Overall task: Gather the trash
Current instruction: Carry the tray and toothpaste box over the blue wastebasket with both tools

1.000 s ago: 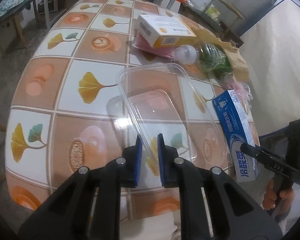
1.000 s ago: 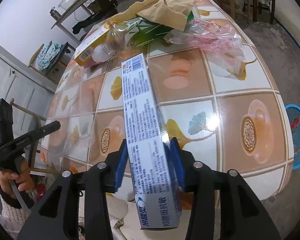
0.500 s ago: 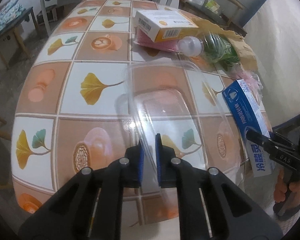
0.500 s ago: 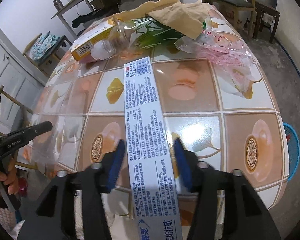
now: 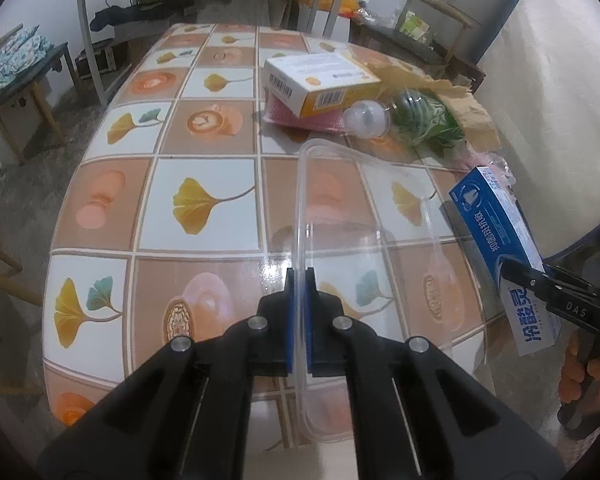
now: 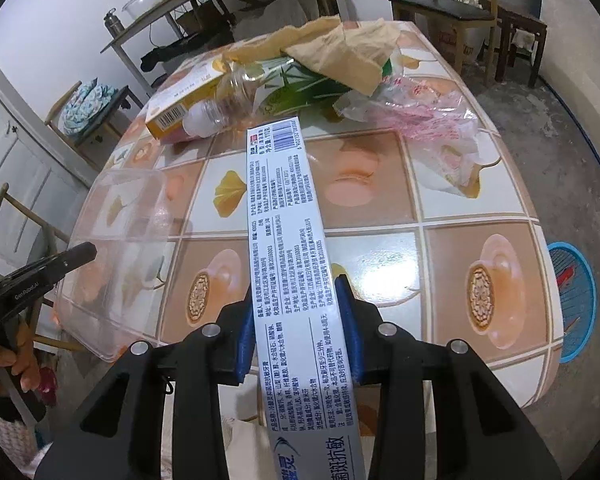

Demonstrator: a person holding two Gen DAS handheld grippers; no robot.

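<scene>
A clear plastic container (image 5: 380, 220) stands tilted on its edge over the tiled table (image 5: 100, 208). My left gripper (image 5: 299, 276) is shut on its thin rim. A long blue-and-white toothpaste box (image 6: 284, 208) sticks out forward between the blue pads of my right gripper (image 6: 296, 296). Those jaws are closing, and the pads press on the box's two long sides. In the left wrist view the same toothpaste box (image 5: 496, 232) hangs at the table's right edge, pinched by the right gripper (image 5: 540, 284). The container (image 6: 120, 240) and left gripper (image 6: 80, 254) show at the right wrist view's left.
At the table's far end lie a yellow-and-white carton (image 5: 320, 80), a clear bottle (image 5: 380, 120) with a green label, brown paper (image 5: 460, 96) and a pink-printed plastic bag (image 6: 428, 120). Chairs and a metal rack stand around the table. A blue mat (image 6: 572, 300) lies on the floor.
The left jaws closed onto the container's rim, and the container tipped up from lying flat. The right jaws narrowed onto the toothpaste box, which rolled so its printed face shows.
</scene>
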